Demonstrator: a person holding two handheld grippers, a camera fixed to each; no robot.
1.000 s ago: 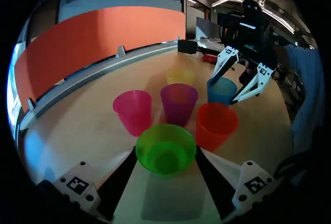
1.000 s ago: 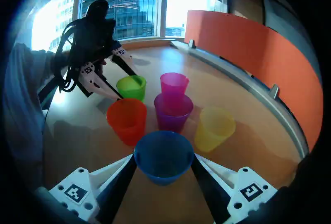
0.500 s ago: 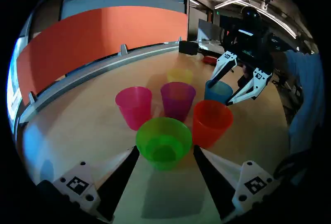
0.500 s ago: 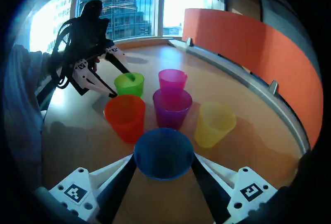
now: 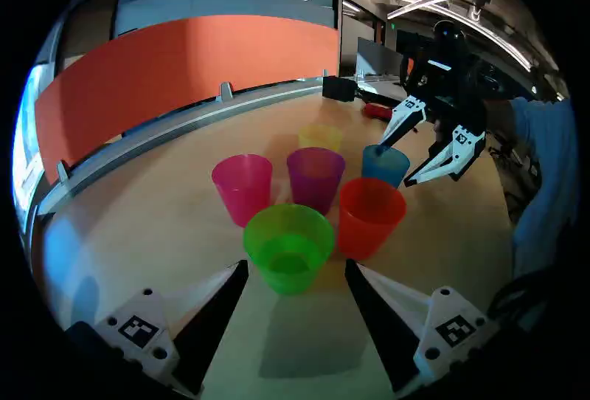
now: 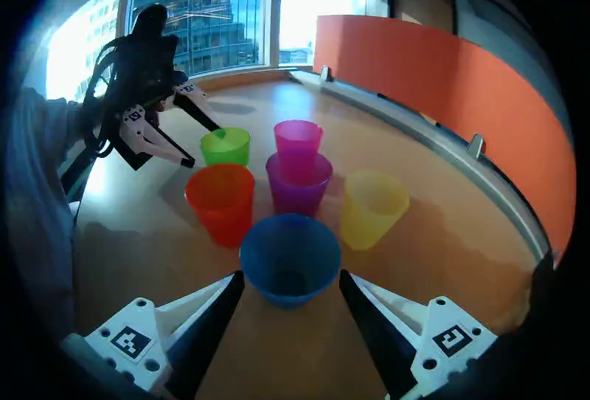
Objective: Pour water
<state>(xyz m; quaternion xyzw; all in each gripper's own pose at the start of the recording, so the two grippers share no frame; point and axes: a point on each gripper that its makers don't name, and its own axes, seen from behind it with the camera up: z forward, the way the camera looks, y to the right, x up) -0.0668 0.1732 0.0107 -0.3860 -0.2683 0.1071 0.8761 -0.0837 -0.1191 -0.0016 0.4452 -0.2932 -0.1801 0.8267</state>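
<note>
- At the middle of the table (image 5: 147, 208), six upright cups cluster round a purple cup (image 5: 316, 175).
- Since a second ago the left gripper (image 5: 294, 263) has drawn back: fingers spread, green cup (image 5: 289, 249) just off their tips, ungripped.
- Likewise the right gripper (image 6: 290, 273), spread, backed off the blue cup (image 6: 290, 258).
- Right gripper view takes in windows (image 6: 206, 16); left gripper view, ceiling lights (image 5: 435, 5).
- Whether the cups hold water: cannot tell.

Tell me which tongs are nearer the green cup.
Left. The left tongs flank the green cup with open fingertips; the right tongs flank the blue cup, farther off.
</note>
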